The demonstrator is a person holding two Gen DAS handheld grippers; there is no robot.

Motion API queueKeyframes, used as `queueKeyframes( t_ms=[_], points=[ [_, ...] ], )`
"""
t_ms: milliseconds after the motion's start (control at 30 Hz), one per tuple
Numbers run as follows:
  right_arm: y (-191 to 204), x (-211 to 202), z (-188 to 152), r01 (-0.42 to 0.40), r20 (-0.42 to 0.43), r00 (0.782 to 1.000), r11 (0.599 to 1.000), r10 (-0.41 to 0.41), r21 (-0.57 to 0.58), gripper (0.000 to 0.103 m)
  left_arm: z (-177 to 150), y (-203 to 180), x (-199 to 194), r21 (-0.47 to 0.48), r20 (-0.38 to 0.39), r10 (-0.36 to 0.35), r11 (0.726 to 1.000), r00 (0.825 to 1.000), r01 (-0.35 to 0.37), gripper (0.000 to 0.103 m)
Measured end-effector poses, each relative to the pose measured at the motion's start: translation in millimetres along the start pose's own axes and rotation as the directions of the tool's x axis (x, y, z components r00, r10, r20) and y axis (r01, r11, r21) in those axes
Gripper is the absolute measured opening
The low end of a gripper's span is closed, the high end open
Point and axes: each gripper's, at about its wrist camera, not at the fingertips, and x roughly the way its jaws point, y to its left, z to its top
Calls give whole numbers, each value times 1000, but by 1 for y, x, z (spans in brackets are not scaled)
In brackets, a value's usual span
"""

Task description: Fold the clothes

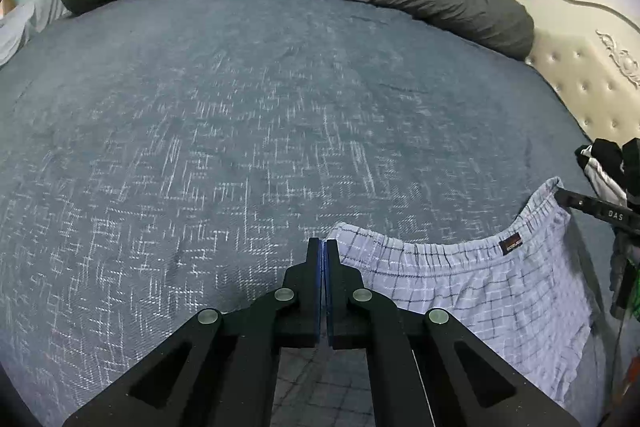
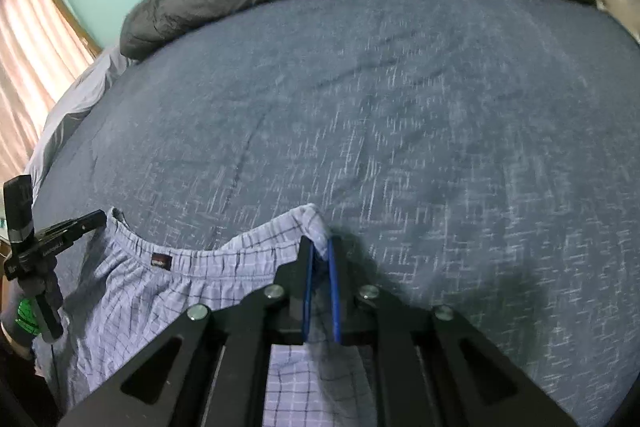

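Over the near edge of the bed (image 1: 240, 107), light, limp checked shorts (image 1: 460, 287) held up by the waistband, each gripper's jaws pinching one end, left gripper (image 1: 323, 247), right gripper (image 2: 320, 247); likely to sag between.

Pale lavender-blue checked cotton shorts (image 1: 472, 291) (image 2: 132, 291) with a gathered elastic waistband hung stretched by both waistband corners above the dark blue bed cover. Waistband sagged in a shallow curve between corners. Small dark label sat on the waistband. Fabric draped downward, wrinkled.
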Motion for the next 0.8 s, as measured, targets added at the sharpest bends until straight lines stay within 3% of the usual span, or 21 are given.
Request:
queueKeyframes(
  t_ms=[67,200,333,600,633,700,800],
  points=[
    [-1,-2,1,-1,0,1000,1000,1,-1,13,1,4,0,-13,-11,8,1000,1000,-8,1],
    [-5,-3,3,1,-27,1000,999,-2,-41,36,6,13,-7,-45,-3,2,999,1000,-3,3],
    [-11,3,2,7,-42,999,999,-9,-49,39,8,13,-9,-59,-1,-31,998,1000,31,16],
    [1,28,-1,13,-121,992,991,-29,-134,40,1,3,14,-4,-68,-93,996,993,93,19],
    [2,30,-1,1,-130,991,991,-19,-135,39,-1,2,16,7,-72,-87,996,994,88,18],
    [6,33,0,-21,-148,989,991,1,-135,18,-2,0,18,30,-65,-69,997,995,71,9],
    [9,28,3,-48,-130,991,991,32,-122,6,3,0,10,34,-37,-63,997,997,64,6]
  ],
)
